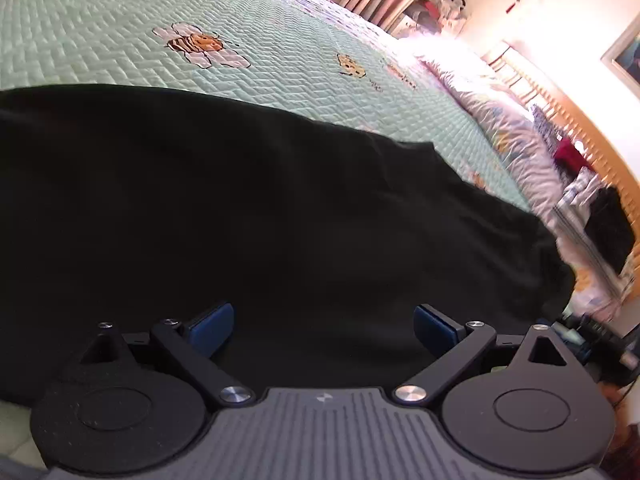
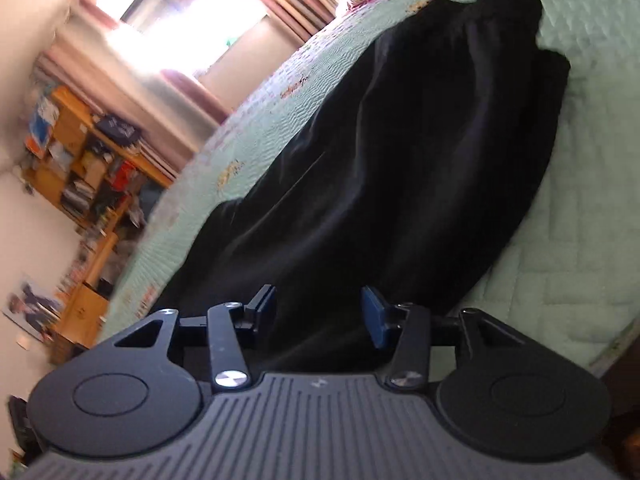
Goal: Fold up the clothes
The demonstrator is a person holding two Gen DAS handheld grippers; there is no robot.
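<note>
Left wrist view: left gripper (image 1: pixel 323 326) has its two blue-padded fingers (image 1: pixel 210 328) spread wide apart, nothing between the pads. It hangs over a large black cloth garment (image 1: pixel 260 208), which fills the lower and middle part of this view. No print, label or tag legible on the garment; fabric reads as plain, dark, with soft creases.

The garment lies spread on a pale mint-green quilted bedspread (image 1: pixel 120 48) with a herringbone stitch. Bedspread carries printed cartoon bees with white wings; the clearest bee (image 1: pixel 198 44) sits just beyond the garment's far edge. No lettering found on the bedspread.

Right wrist view: right gripper (image 2: pixel 319 314) has its jaws partly apart, a clear gap between the pads, no cloth pinched. The same garment runs away from it in a long band toward the far end of the bed, with green quilt showing on both sides.

A small pale emblem is moulded on the grey ribbed body of each gripper; too small to read as a brand.

Background, blurred: wooden shelving unit (image 2: pixel 80 168) crowded with books and boxes, writing not readable; bright window with pinkish curtains (image 2: pixel 168 12); framed picture on the wall (image 1: pixel 626 56).
</note>
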